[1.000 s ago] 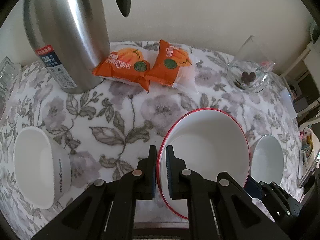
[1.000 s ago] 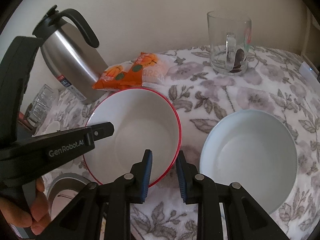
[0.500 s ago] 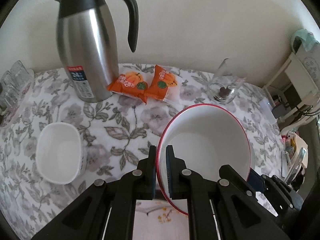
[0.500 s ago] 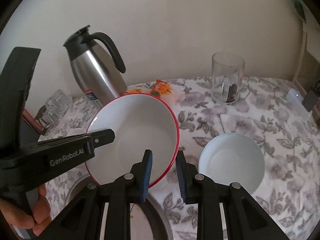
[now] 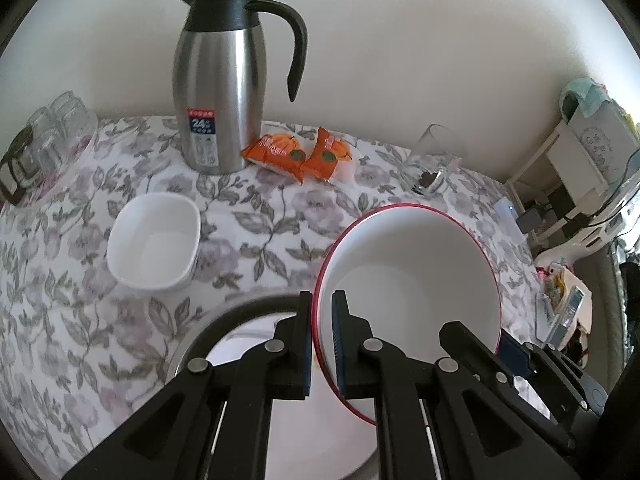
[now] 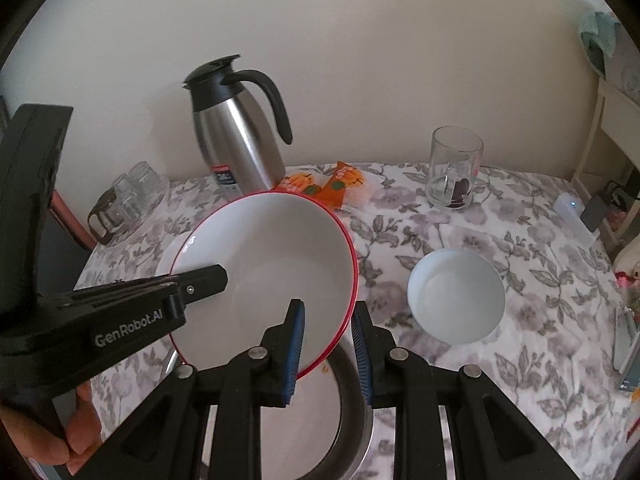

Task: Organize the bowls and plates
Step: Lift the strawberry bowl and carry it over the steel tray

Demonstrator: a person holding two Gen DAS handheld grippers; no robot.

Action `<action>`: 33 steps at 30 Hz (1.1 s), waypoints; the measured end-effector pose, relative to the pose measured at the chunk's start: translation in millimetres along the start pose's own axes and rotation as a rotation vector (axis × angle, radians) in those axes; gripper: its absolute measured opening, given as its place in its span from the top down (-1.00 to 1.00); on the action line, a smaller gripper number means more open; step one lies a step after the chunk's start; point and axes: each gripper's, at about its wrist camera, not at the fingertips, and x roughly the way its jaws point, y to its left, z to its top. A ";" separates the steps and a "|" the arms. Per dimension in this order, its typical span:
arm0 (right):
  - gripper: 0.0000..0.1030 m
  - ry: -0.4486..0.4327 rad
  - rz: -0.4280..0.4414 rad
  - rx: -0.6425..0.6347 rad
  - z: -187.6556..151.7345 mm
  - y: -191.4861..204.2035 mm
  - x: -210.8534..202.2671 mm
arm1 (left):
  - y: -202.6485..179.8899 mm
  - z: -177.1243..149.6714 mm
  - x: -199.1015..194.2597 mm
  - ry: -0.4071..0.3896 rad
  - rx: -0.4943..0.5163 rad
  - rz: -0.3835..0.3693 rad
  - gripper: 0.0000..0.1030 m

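Floral-clothed counter (image 5: 248,224) carries a square white bowl (image 5: 154,236) and a round white bowl (image 6: 456,295), both unstacked. Left gripper (image 5: 321,344) and right gripper (image 6: 328,350) fingers each clamp the red-rimmed bowl (image 6: 272,272) rim, lifted above a plate (image 5: 320,420).

**Two black grabbers with blue pads**

The left gripper (image 5: 321,336) is made of black plastic. It has two long, flat fingers. Each one has a blue pad with little ridges on the inside. Round silver screws (image 5: 274,345) sit on the black arms behind the fingers. Thin silver rods run between the arms lower down.

The right gripper (image 6: 327,350) looks the same: black arms, blue ridged pads (image 6: 295,347) and shiny round screws.

Seen from the right wrist view, the side of the left gripper has white letters (image 6: 128,327) that say "GenRobot.AI", and one small screw near its tip. A bare hand (image 6: 60,436) with no sleeve shows at the bottom left corner.
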 end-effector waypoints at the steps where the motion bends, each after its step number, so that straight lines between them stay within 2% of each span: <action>1: 0.50 0.000 0.000 -0.002 -1.9 1.8 -3.3 | 1.3 -3.6 -3.1 -0.001 -0.003 -0.005 0.83; 8: 0.50 0.009 -0.004 -0.017 -22.7 14.0 -18.3 | 7.2 -31.2 -21.0 -0.025 -0.006 -0.010 0.82; 18: 0.50 0.062 -0.011 -0.050 -47.2 29.4 -9.8 | 35.1 -69.6 -14.1 -0.029 -0.101 -0.044 0.82; 26: 0.50 0.096 -0.009 -0.089 -53.4 42.6 4.1 | 55.3 -75.0 -10.6 -0.031 -0.147 -0.067 0.80; 33: 0.50 0.148 -0.015 -0.106 -61.6 53.5 24.6 | 68.1 -79.4 -6.4 -0.022 -0.174 -0.045 0.77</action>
